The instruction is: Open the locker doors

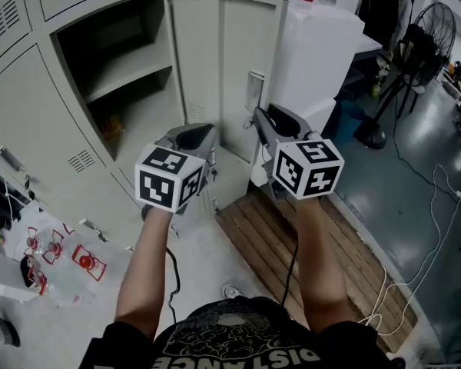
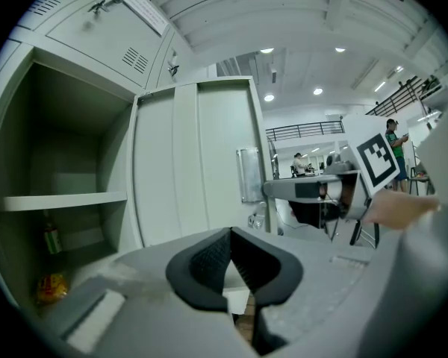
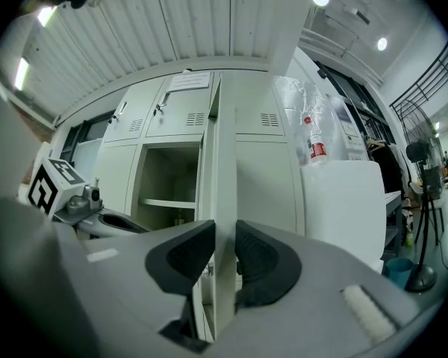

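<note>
The pale grey locker door [image 1: 223, 60] stands swung open, its inner face toward me, and beside it the compartment shows a shelf [image 1: 131, 71]. My right gripper [image 1: 255, 121] is at the door's free edge. In the right gripper view the door edge [image 3: 224, 162] runs straight up between the pads, and the right gripper [image 3: 224, 253] is shut on it. My left gripper [image 1: 206, 143] hangs in front of the open compartment, left of the door. In its own view the left gripper [image 2: 229, 236] is shut with nothing in it. The door [image 2: 194, 162] stands ahead of it.
Closed locker doors [image 1: 31, 121] fill the left. A white cabinet [image 1: 315, 52] stands right of the open door, with a bottle [image 3: 315, 136] on top. A wooden pallet [image 1: 269, 244] lies below, cables [image 1: 438, 229] and a fan [image 1: 426, 44] to the right. A green bottle [image 2: 52, 239] sits inside the locker.
</note>
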